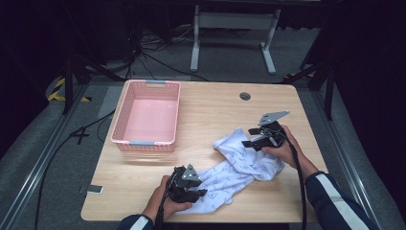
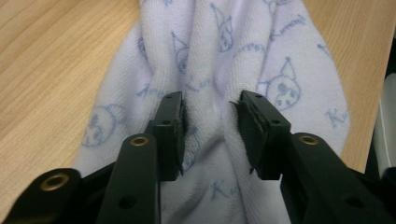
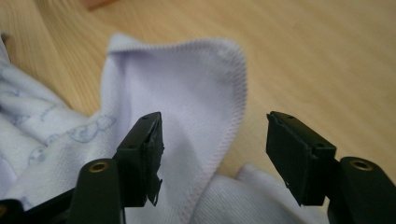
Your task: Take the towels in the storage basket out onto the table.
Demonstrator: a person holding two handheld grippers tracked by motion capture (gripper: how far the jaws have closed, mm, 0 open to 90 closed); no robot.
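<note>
We pinch a gathered fold of the white printed towel (image 2: 219,84) in our left gripper (image 2: 211,133) to anchor it on the table (image 1: 210,110), while our right gripper (image 3: 215,154) gapes unclamped around a stitched corner, ready to spread it.

The towel (image 2: 219,60) is soft white cloth with a fine ribbed terry weave, matt, printed with pale blue drawings and lettering; its edge carries a stitched overlock hem. The tabletop (image 1: 215,108) is light wood-grain laminate, smooth with a faint sheen. The basket (image 1: 123,115) is pink plastic with perforated lattice walls and a smooth floor. Both the left gripper (image 2: 210,135) and right gripper (image 3: 215,154) are matt black plastic with brass-coloured rivets and rough, worn pads.
</note>
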